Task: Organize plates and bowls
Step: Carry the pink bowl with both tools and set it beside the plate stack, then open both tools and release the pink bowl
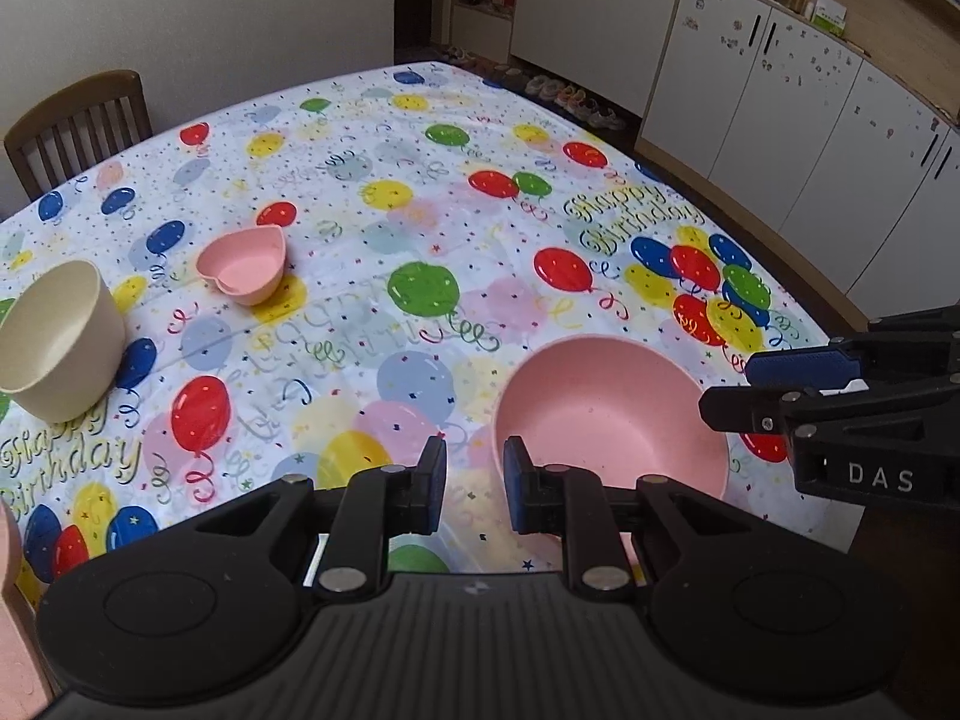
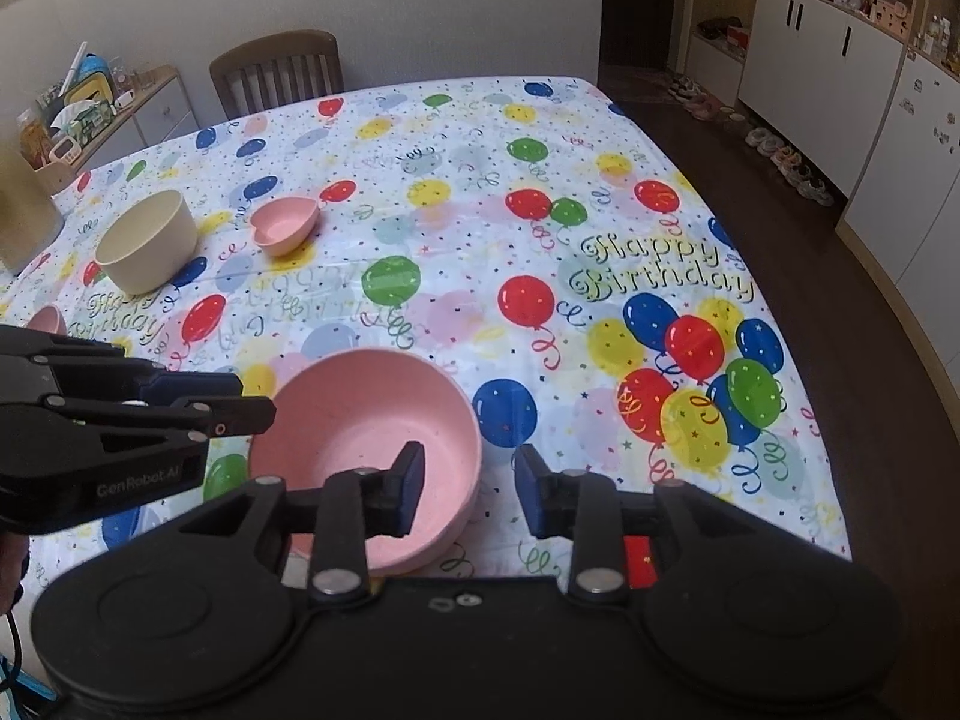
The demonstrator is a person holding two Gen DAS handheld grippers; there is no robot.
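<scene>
Big pink bowl (image 2: 366, 444) upright, mouth up, round so no long axis, on table (image 1: 420, 192) near front edge. Right gripper (image 2: 465, 489) pitched down, jaws part-open straddling bowl's near-right rim, pads not pressing. Left gripper (image 1: 475, 483) pitched down just left of bowl, jaws narrow, nothing between. Heart bowl (image 1: 243, 264) lobes toward cream bowl (image 1: 57, 339). Only right cam shows small pink bowl (image 2: 48, 319) at left edge.
</scene>
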